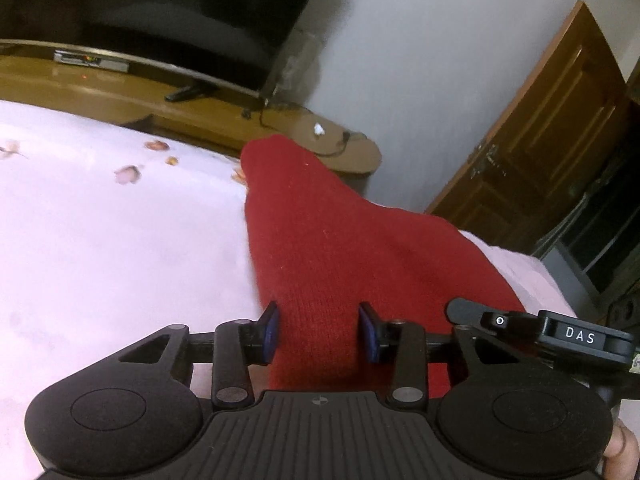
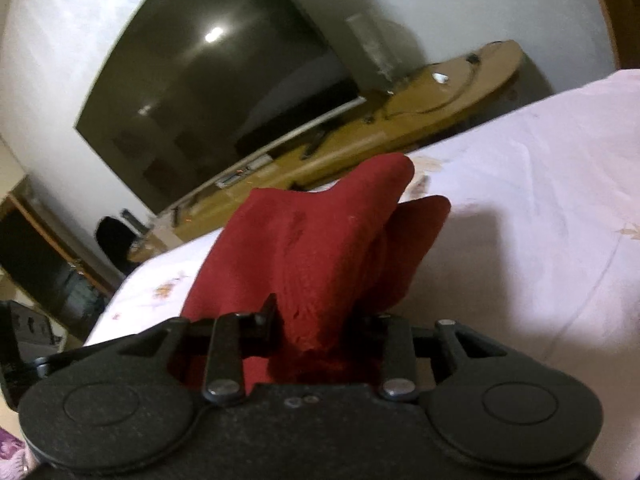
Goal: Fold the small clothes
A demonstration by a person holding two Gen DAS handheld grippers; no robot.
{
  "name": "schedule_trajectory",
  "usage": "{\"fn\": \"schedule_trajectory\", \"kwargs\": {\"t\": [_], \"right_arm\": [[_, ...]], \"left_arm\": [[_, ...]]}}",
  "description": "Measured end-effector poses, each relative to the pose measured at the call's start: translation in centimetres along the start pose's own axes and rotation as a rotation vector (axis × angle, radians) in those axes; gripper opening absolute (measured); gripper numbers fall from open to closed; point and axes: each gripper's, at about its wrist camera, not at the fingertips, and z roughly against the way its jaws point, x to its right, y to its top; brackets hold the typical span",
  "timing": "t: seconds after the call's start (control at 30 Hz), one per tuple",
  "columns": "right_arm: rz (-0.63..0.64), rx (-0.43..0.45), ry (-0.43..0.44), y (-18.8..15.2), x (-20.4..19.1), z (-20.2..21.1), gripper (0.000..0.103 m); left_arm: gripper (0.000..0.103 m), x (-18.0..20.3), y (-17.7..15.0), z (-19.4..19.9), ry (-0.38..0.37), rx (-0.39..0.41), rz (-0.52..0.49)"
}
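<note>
A red knitted garment [image 1: 320, 232] lies on a pale pink bed sheet [image 1: 120, 240], running away from me toward the far edge. My left gripper [image 1: 320, 330] is shut on its near end, the blue pads [image 1: 272, 330] pressing the knit from both sides. In the right wrist view the same red garment [image 2: 312, 240] hangs bunched and raised above the sheet [image 2: 540, 240], throwing a shadow on it. My right gripper [image 2: 326, 320] is shut on that bunched cloth. Folds of cloth hide its right fingertip.
A large dark television [image 2: 208, 100] stands on a low wooden cabinet [image 2: 400, 120] beyond the bed's far edge, with cables and small items on top. A brown wooden door [image 1: 552, 120] is at the right. A black device marked DAS [image 1: 580, 336] sits close to my left gripper.
</note>
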Motion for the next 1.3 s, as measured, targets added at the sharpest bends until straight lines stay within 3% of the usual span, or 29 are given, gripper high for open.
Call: {"fn": "schedule_trajectory", "kwargs": {"t": [0.23, 0.5, 0.77, 0.97, 1.13, 1.2, 1.3], "right_arm": [[0.000, -0.029, 0.098, -3.0, -5.4, 1.9, 0.033], [-0.023, -0.068, 0.139, -10.3, -11.4, 3.3, 0.033], [-0.027, -0.098, 0.099, -17.0, -14.9, 4.0, 0.033], [-0.010, -0.122, 0.048, -20.7, -15.5, 2.7, 0.034], [-0.004, -0.106, -0.029, -21.3, -14.5, 2.6, 0.044], [0.012, -0.080, -0.061, -21.4, -14.9, 3.8, 0.049], [0.085, -0.036, -0.109, -21.7, -16.5, 6.2, 0.050]], "left_arm": [[0.040, -2.2, -1.9, 9.0, 0.051, 0.007, -0.016], [0.040, -6.3, -6.7, 17.6, 0.093, -0.004, -0.035], [0.040, -9.9, -12.3, 21.6, 0.110, -0.044, -0.036], [0.041, -11.9, -15.8, 21.2, 0.148, -0.048, -0.080], [0.045, -10.9, -16.0, 21.9, 0.178, -0.019, -0.096], [0.045, -9.6, -16.0, 23.5, 0.199, 0.016, -0.126], [0.045, -8.2, -16.0, 25.5, 0.199, 0.038, -0.171]]}}
